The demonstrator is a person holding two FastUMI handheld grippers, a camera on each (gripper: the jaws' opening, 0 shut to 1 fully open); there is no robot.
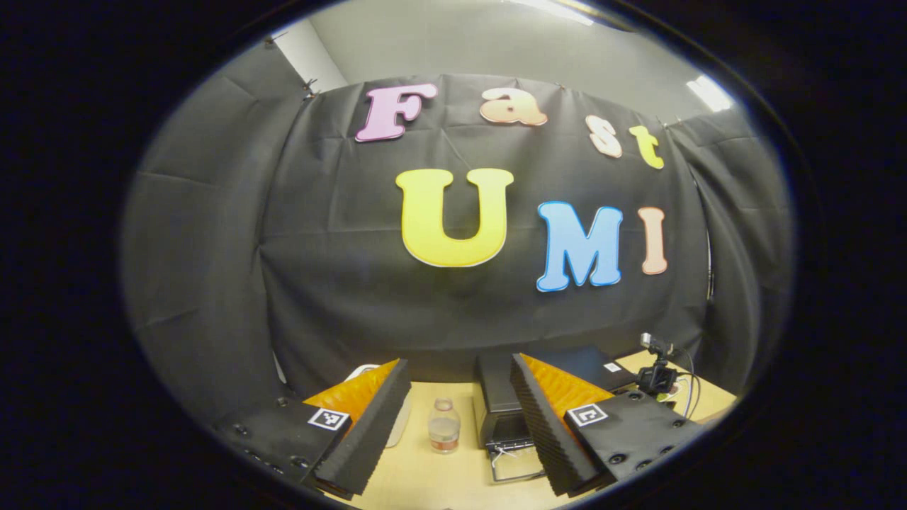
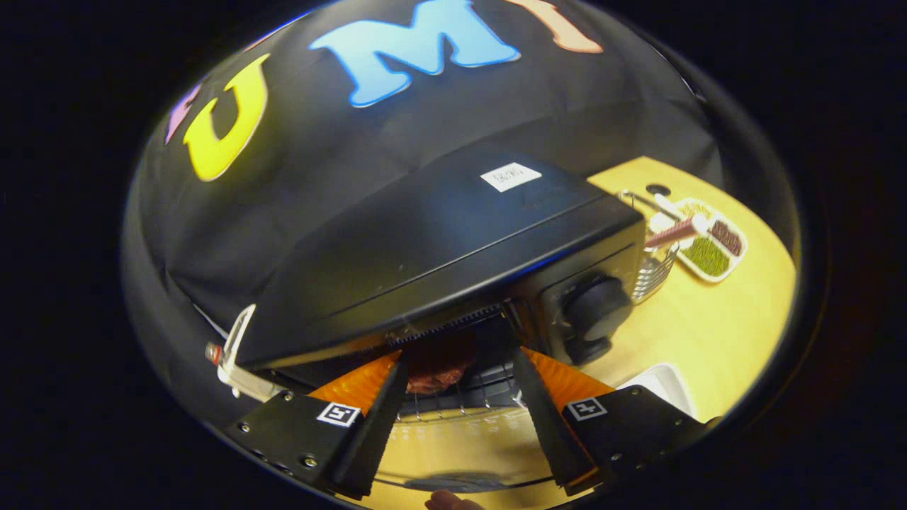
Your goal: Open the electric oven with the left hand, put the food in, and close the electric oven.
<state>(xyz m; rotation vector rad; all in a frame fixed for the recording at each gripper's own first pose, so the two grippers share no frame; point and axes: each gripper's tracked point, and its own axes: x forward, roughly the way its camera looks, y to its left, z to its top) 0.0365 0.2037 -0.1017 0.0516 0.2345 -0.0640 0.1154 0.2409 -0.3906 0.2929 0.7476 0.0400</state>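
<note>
Food set on the oven rack, door down, both tongs spread and empty.

In the right gripper view the right tongs (image 2: pixel 460 418) were seen agape at the mouth of the electric oven (image 2: pixel 453 248), gripping nothing, with the food (image 2: pixel 436 368), a dark reddish piece, lying on the wire rack (image 2: pixel 460 404) just beyond and between the tips, apart from them. The step in hand was judged to be the release and withdrawal: the tongs would best be drawn straight back, level, so that rack and food are not dragged. In the left gripper view the left tongs (image 1: pixel 460 425) were likewise held wide and empty above the table (image 1: pixel 425 482), the oven lying ahead near the right finger, a bottle (image 1: pixel 444 425) between the tips farther off. The door (image 2: pixel 453 453) remained to be shut.
</note>
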